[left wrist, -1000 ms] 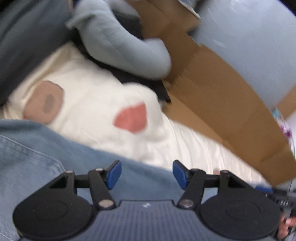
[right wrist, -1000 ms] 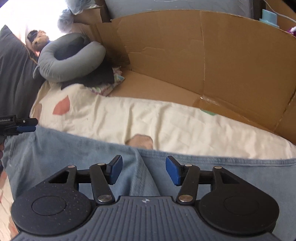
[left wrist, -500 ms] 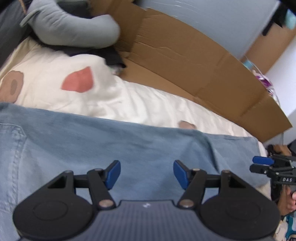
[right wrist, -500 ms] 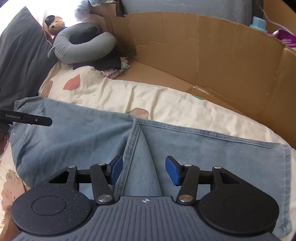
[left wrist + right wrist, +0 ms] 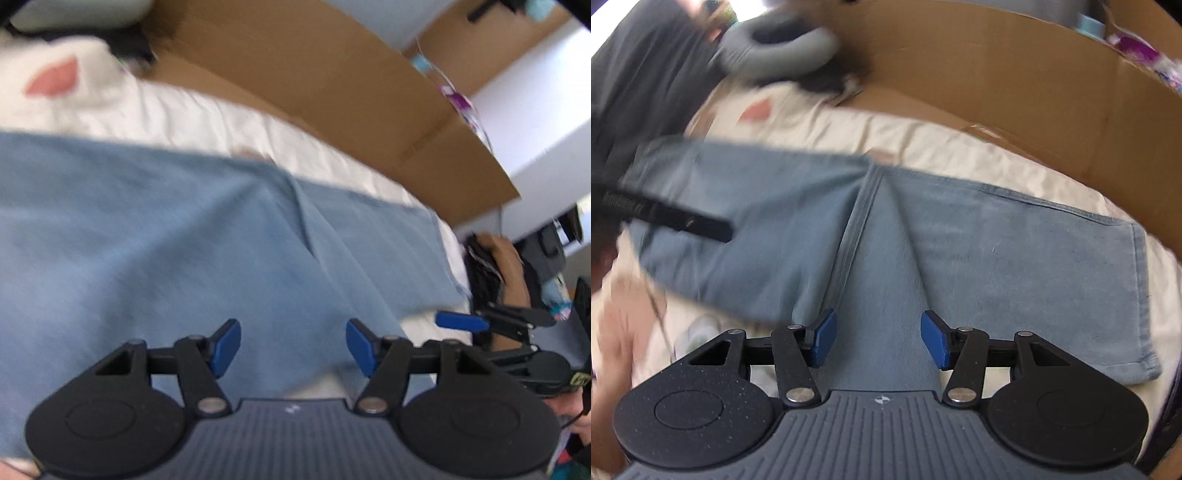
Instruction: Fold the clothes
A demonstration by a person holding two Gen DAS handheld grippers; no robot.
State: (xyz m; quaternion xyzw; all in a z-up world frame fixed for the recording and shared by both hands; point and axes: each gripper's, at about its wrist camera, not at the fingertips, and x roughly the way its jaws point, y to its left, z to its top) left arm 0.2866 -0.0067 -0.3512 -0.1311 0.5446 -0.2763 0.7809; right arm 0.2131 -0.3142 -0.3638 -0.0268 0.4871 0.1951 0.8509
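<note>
A pair of light blue denim jeans (image 5: 960,236) is spread flat on a cream sheet (image 5: 979,155) with pink patches, and a raised double seam is seen running from the far middle toward the near edge. Both the left gripper (image 5: 293,349) and the right gripper (image 5: 878,336) are held above the soft cloth with blue pads parted and nothing grasped. A smooth brown cardboard wall (image 5: 1015,70) is placed along the far side, and a grey curved neck pillow (image 5: 775,55) is seen at the far left.
</note>
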